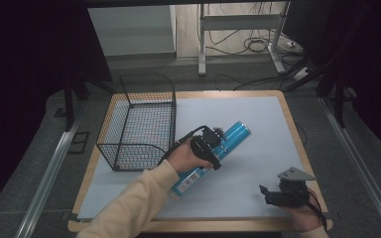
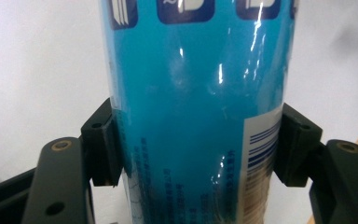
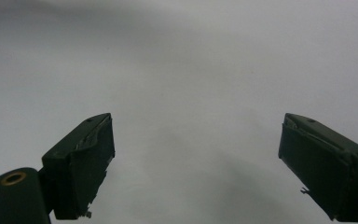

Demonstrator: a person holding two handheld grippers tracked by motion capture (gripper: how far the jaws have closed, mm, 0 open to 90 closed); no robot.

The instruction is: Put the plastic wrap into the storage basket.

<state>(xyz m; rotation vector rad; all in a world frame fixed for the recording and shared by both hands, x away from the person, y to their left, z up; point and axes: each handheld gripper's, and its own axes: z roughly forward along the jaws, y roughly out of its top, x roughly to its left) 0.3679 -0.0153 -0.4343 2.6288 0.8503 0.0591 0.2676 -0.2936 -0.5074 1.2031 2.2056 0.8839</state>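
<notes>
A long blue tube (image 1: 233, 136) with a white label end lies slanted across the middle of the pale mat. My left gripper (image 1: 213, 146) is shut on the blue tube around its middle; in the left gripper view the tube (image 2: 196, 107) sits tight between both black pads (image 2: 103, 144). My right gripper (image 1: 273, 194) rests near the table's front right corner, its jaws wide open over bare mat (image 3: 196, 93) with nothing between them.
A black wire basket (image 1: 139, 124) stands on the left part of the table, just left of the tube. The wooden table edge (image 1: 297, 134) frames the mat. Beyond the table are metal desk legs and cables (image 1: 248, 44) on the floor.
</notes>
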